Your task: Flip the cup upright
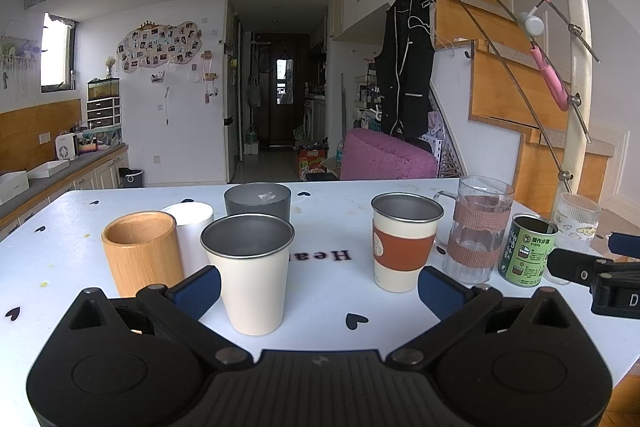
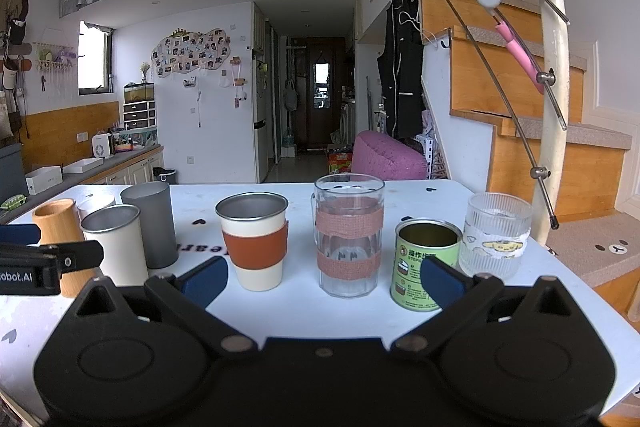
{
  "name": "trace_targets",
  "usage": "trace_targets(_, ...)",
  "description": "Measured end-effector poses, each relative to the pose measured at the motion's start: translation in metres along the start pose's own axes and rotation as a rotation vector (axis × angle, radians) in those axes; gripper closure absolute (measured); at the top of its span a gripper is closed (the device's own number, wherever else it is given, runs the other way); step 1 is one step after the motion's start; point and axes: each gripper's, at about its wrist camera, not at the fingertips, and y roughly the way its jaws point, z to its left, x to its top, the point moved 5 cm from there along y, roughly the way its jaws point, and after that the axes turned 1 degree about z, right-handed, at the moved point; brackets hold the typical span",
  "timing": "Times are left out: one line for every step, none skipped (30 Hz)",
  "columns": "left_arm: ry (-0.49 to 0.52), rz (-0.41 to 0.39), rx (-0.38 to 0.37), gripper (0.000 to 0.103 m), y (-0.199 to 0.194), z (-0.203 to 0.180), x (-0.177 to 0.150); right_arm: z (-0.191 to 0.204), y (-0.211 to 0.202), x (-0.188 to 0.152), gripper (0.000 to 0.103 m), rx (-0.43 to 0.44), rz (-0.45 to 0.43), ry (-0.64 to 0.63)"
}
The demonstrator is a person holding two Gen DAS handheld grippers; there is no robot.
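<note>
Several cups stand upright on the white table (image 1: pixel 320 307). In the left wrist view: a wooden cup (image 1: pixel 140 251), a white cup (image 1: pixel 192 231), a dark grey cup (image 1: pixel 258 203), a cream steel-lined cup (image 1: pixel 250 275), a cup with an orange sleeve (image 1: pixel 404 243), a glass mug (image 1: pixel 478 231), a green tin (image 1: pixel 528 251) and a ribbed glass (image 1: pixel 576 231). My left gripper (image 1: pixel 318 291) is open and empty, with the cream cup between its fingers. My right gripper (image 2: pixel 324 283) is open and empty, facing the sleeved cup (image 2: pixel 256 239) and glass mug (image 2: pixel 348 235).
The table's right edge runs close to a staircase with a curved railing (image 2: pixel 552 67). A pink chair (image 1: pixel 384 155) stands behind the table. A kitchen counter (image 1: pixel 60 171) lies to the left. The green tin (image 2: pixel 424 263) and ribbed glass (image 2: pixel 496 235) stand near the right fingertip.
</note>
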Motion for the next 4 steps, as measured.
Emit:
trace_targets(-0.001, 0.002, 0.0, 0.0, 0.0003, 0.0001, -0.0007, -0.0003, -0.0001, 0.0, 0.0, 0.0, 0.0, 0.0)
trace_targets(-0.002, 0.003, 0.0, 0.0, 0.0006, 0.0, -0.0014, -0.0006, -0.0002, 0.0, 0.0, 0.0, 0.0, -0.001)
trace_targets(-0.002, 0.005, 0.0, 0.0, 0.0007, -0.0005, -0.0022, -0.001, -0.0003, 0.0, 0.0, 0.0, 0.0, 0.0)
trace_targets(-0.002, 0.005, -0.001, 0.0, 0.0009, -0.0006, -0.0028, -0.0004, -0.0001, 0.0, 0.0, -0.001, 0.0, 0.0)
